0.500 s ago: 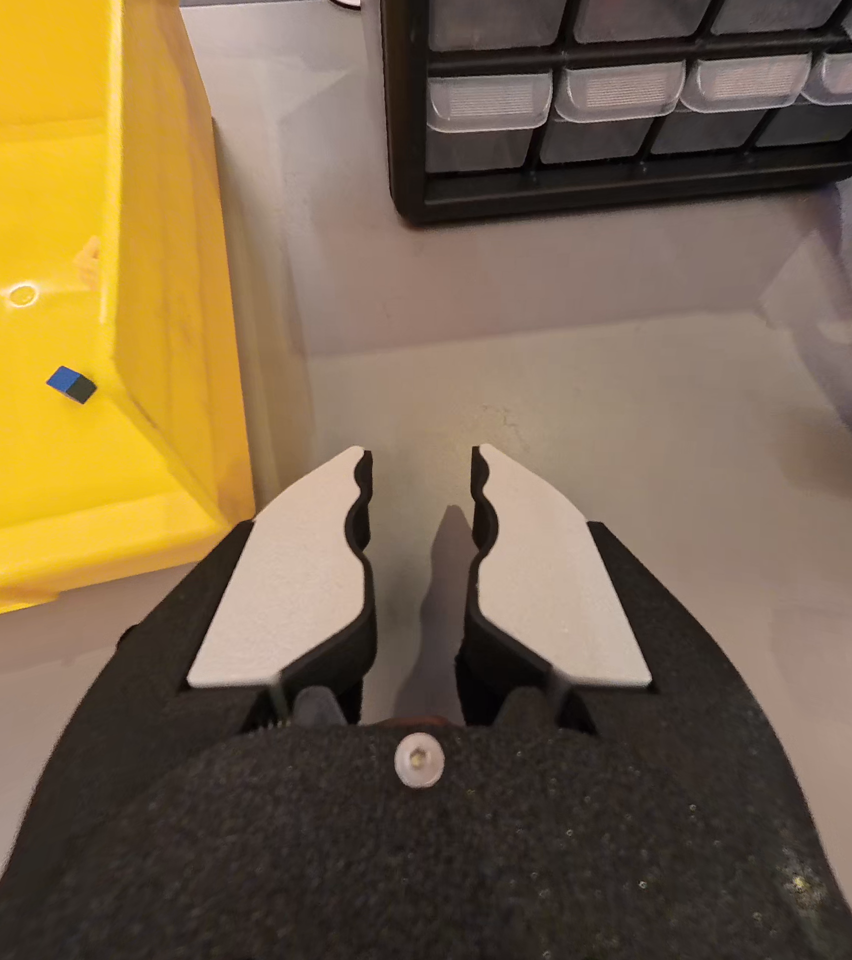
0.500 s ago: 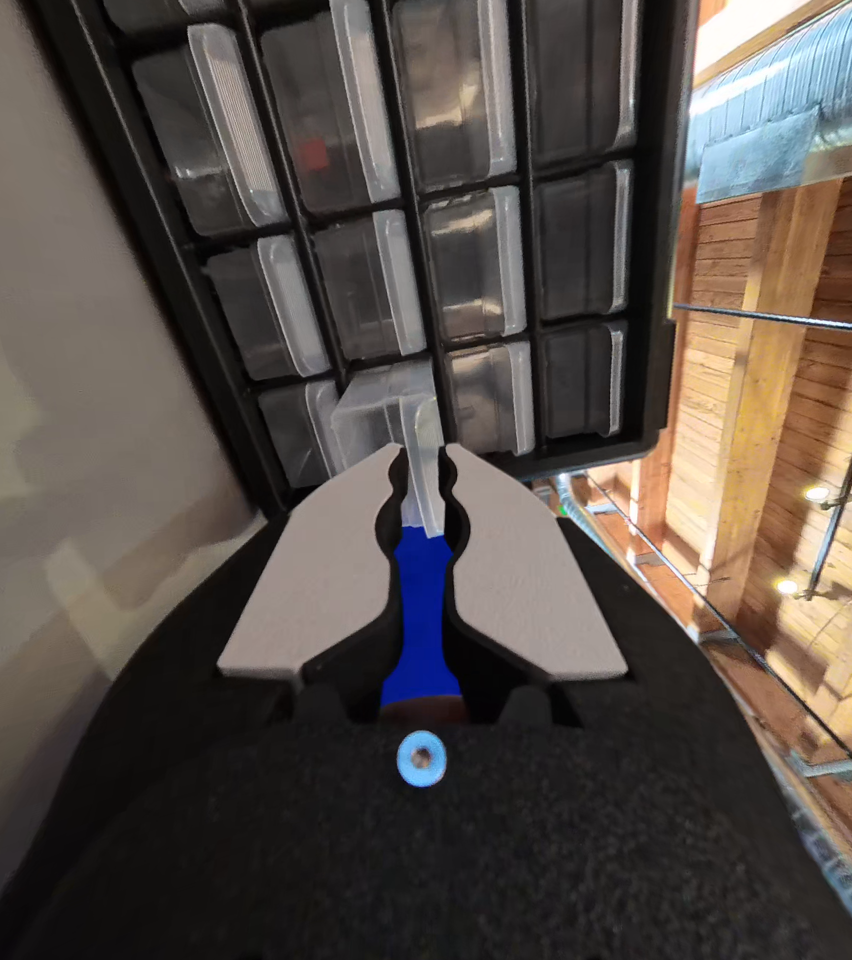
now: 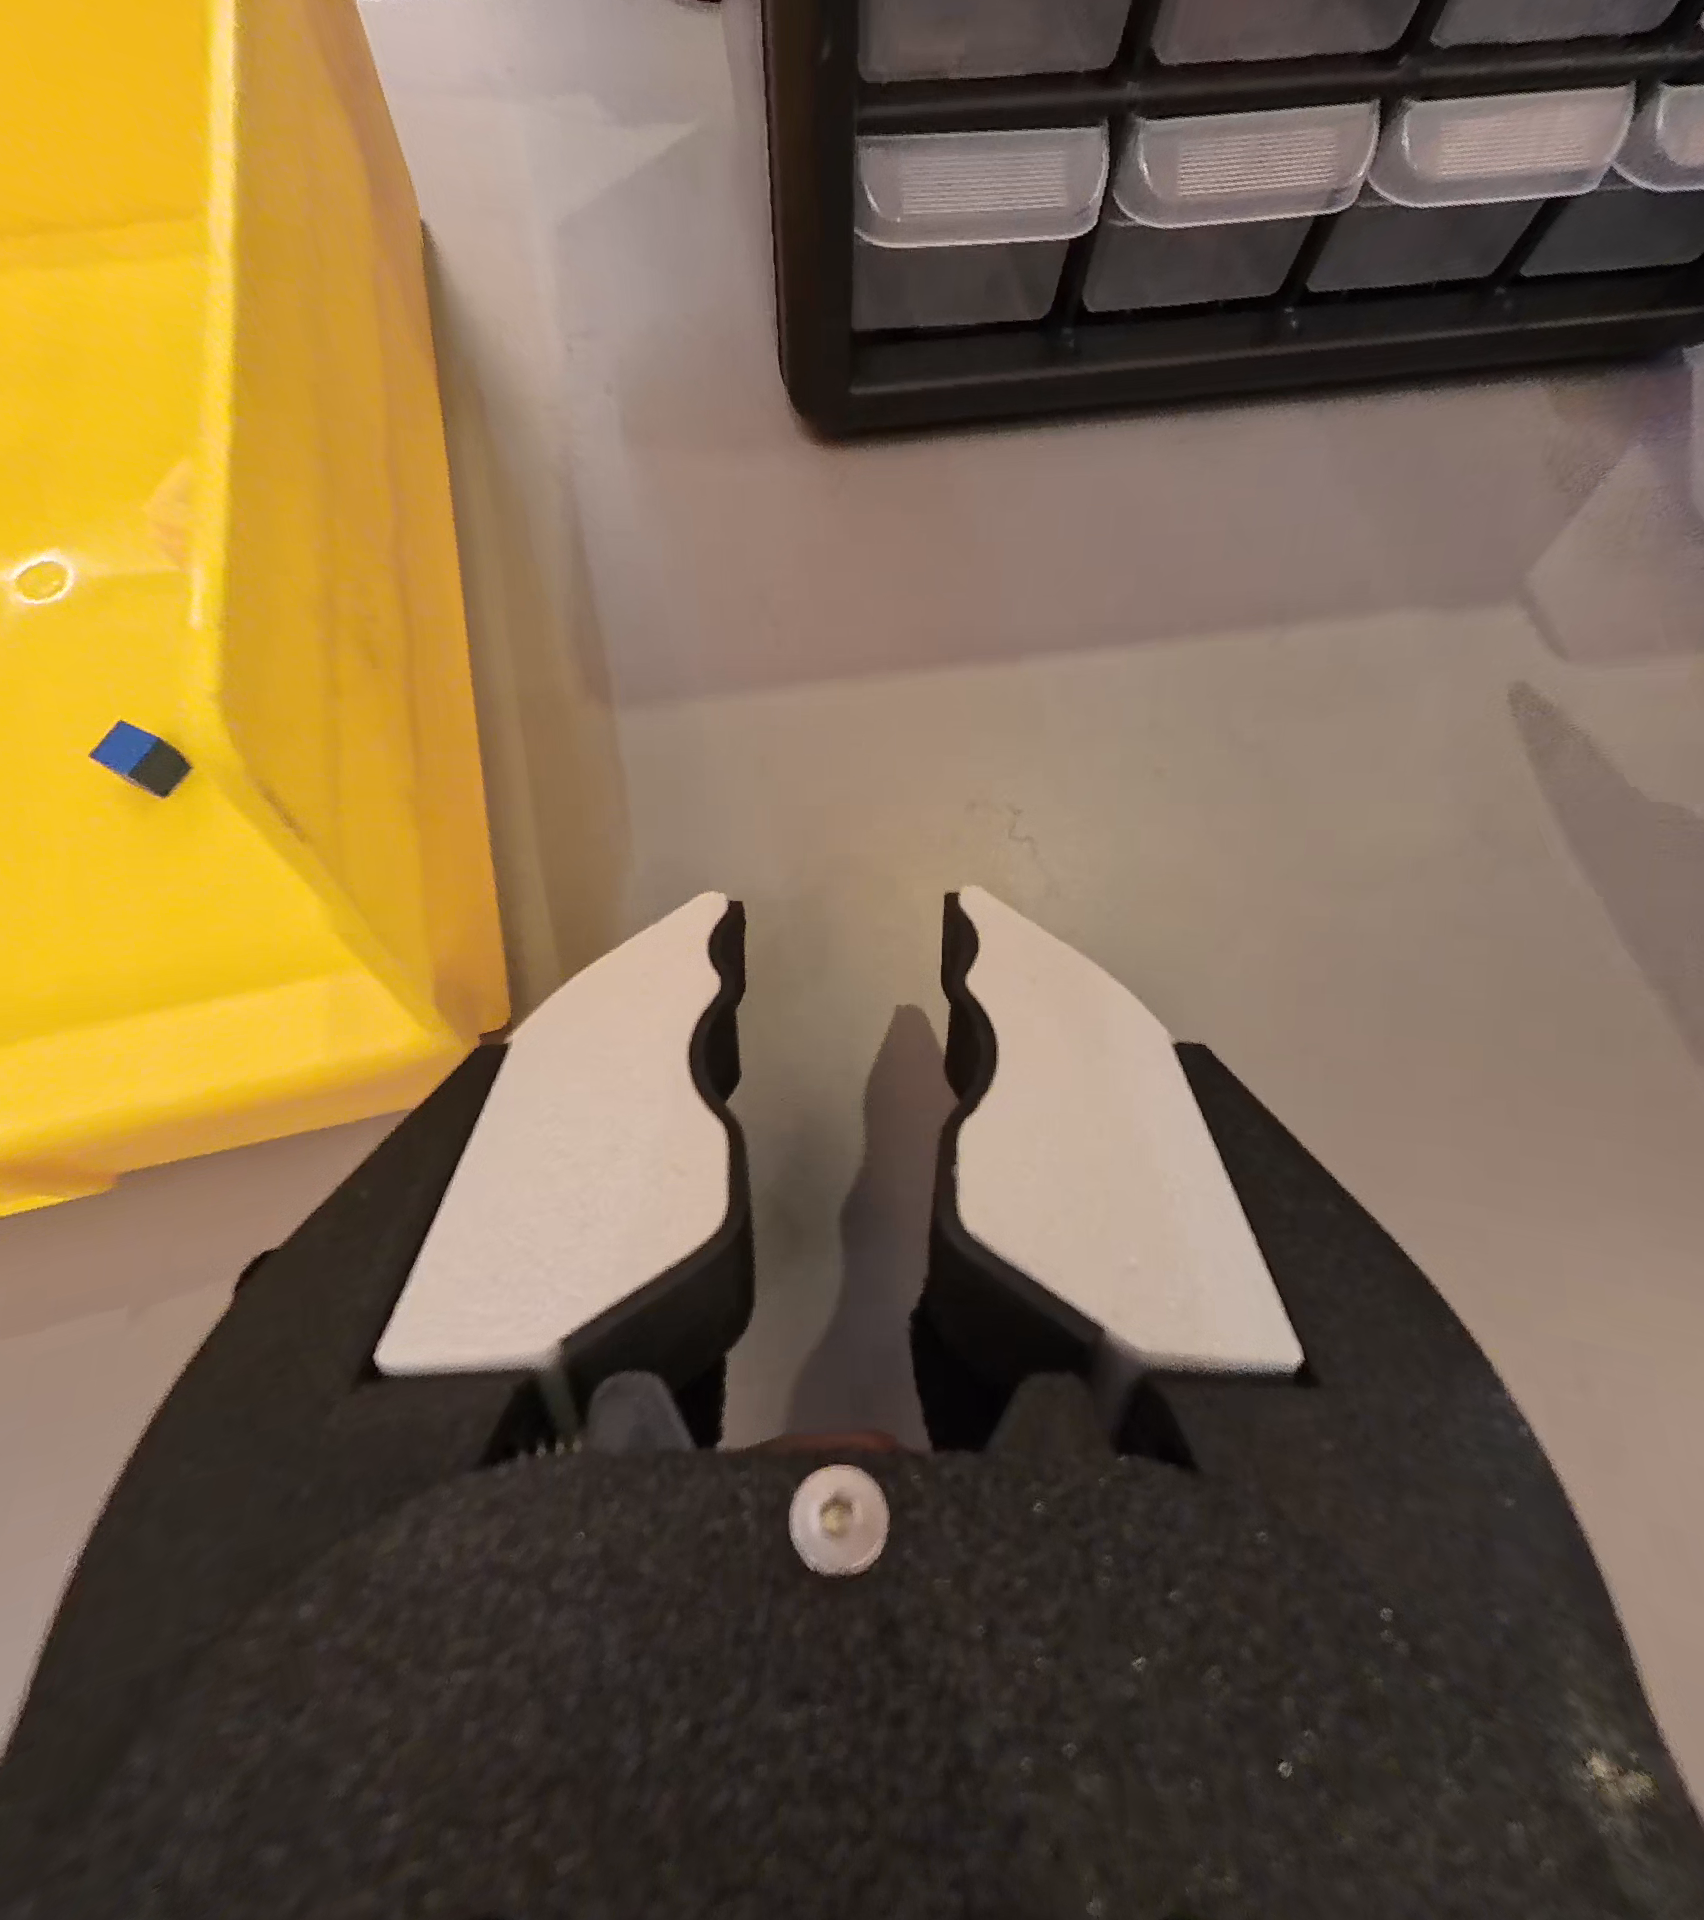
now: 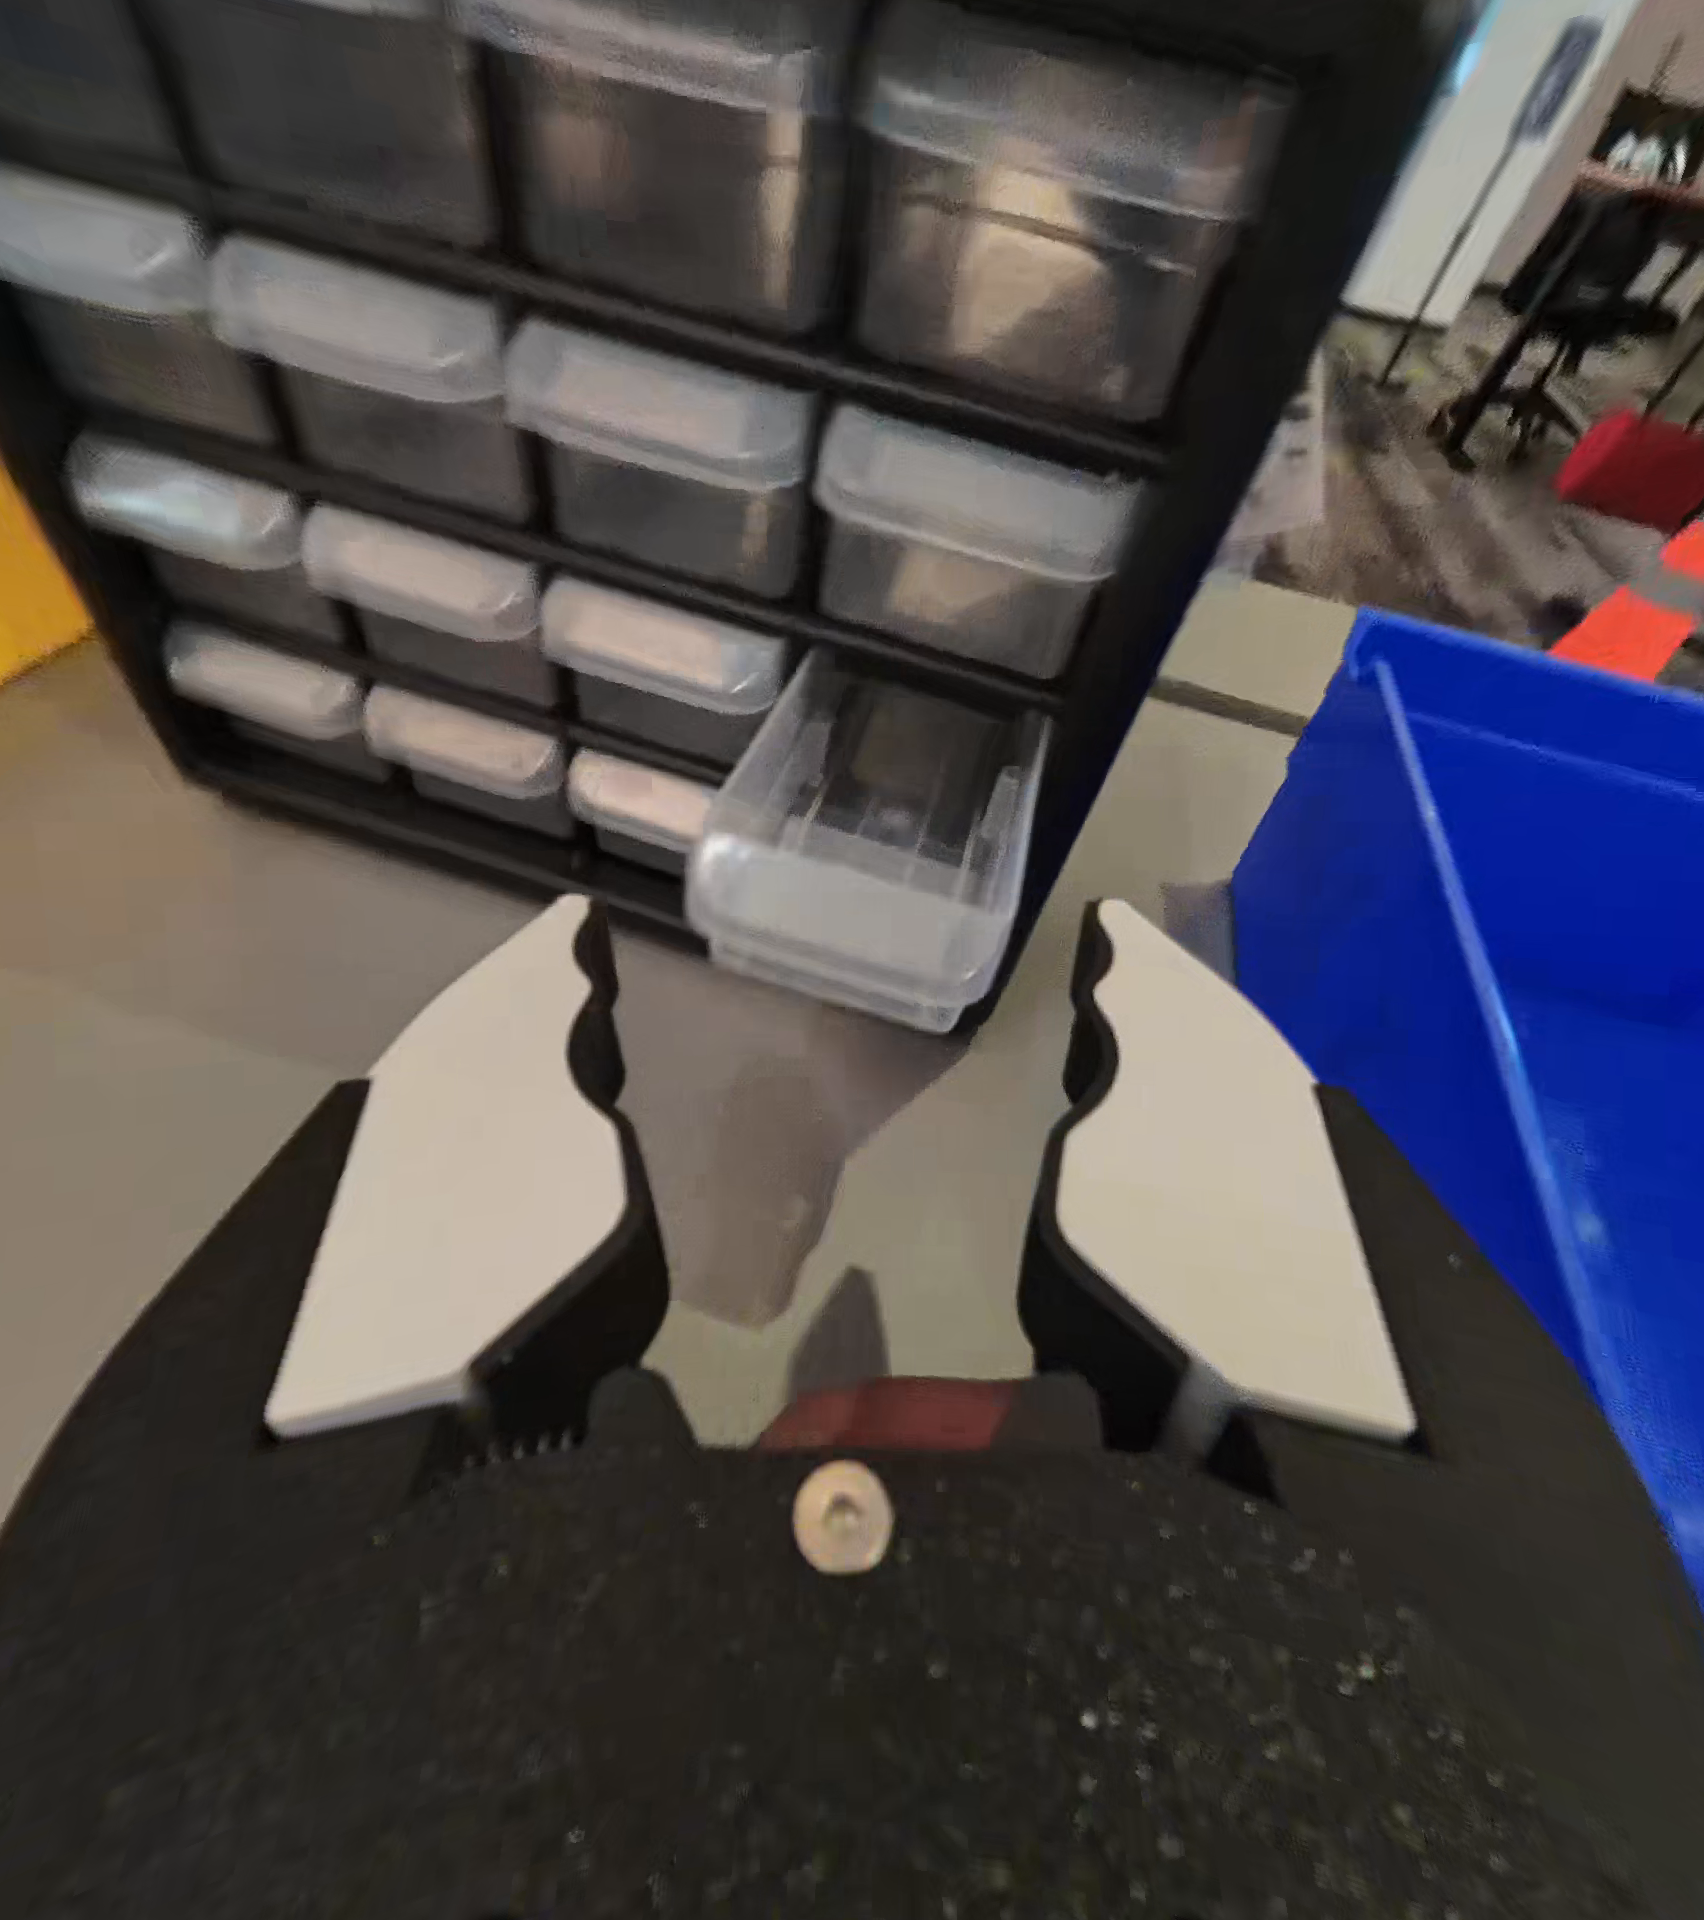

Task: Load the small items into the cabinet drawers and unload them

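Fingers of the right gripper [image 4: 843, 920] stand wide apart with nothing between them, pointed at the lower right corner of the black drawer cabinet [image 4: 1232, 436]. Bottom-right clear drawer [image 4: 863, 883] is pulled out toward the gripper; contents cannot be made out through the blur. All other drawers visible sit flush in their slots. Blue bin [image 4: 1596, 935] stands just right of the gripper, near the cabinet's right side. Left gripper [image 3: 843, 909] hovers over the grey tabletop [image 3: 1243, 883], fingers [image 3: 609, 1122] parted by a moderate gap and empty. Yellow bin [image 3: 328, 623] lies to its left, its near corner close beside the left finger. One small blue-and-black block [image 3: 139, 757] rests on the bin floor near the right wall. Cabinet base is ahead in the left wrist view, apart from the gripper.
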Demonstrator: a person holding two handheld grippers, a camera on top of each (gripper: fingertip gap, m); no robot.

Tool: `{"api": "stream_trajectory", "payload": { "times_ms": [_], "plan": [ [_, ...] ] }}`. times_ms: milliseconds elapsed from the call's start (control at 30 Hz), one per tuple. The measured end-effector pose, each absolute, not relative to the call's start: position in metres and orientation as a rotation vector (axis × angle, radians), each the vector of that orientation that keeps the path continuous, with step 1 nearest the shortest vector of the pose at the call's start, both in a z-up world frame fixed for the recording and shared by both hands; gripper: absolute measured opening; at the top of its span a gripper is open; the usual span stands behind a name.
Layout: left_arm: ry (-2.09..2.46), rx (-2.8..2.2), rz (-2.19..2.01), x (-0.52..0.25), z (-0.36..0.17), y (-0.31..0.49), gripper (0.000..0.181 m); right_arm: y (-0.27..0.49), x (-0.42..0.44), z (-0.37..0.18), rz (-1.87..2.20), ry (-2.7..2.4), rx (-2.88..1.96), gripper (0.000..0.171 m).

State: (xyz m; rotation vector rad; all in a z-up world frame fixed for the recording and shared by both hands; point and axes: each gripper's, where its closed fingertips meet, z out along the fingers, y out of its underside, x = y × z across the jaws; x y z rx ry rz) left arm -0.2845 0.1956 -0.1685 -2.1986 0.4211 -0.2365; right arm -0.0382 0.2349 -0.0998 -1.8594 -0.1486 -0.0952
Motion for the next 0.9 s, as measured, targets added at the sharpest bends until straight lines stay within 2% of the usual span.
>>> {"api": "stream_trajectory", "payload": {
  "times_ms": [167, 233, 633, 733, 900],
  "plan": [
    [0.435, -2.192, -0.215, -0.284, -0.168, 0.194, 0.036, 0.261, -0.038, -0.119, -0.084, -0.095, -1.889, 0.081],
    [0.429, -2.193, -0.219, -0.286, -0.168, 0.195, 0.036, 0.261, -0.037, -0.124, -0.143, -0.098, -1.885, 0.067],
    [0.446, -2.203, -0.278, -0.281, -0.169, 0.191, 0.037, 0.205, -0.053, -0.126, -0.122, -0.055, -1.927, 0.065],
    [0.508, -2.201, -0.376, -0.266, -0.169, 0.184, 0.044, 0.205, -0.050, -0.127, -0.132, -0.081, -1.918, 0.065],
    [0.640, -2.160, -0.624, -0.239, -0.148, 0.160, 0.040, 0.207, -0.053, -0.125, -0.137, -0.126, -1.886, 0.065]
  ]
}}
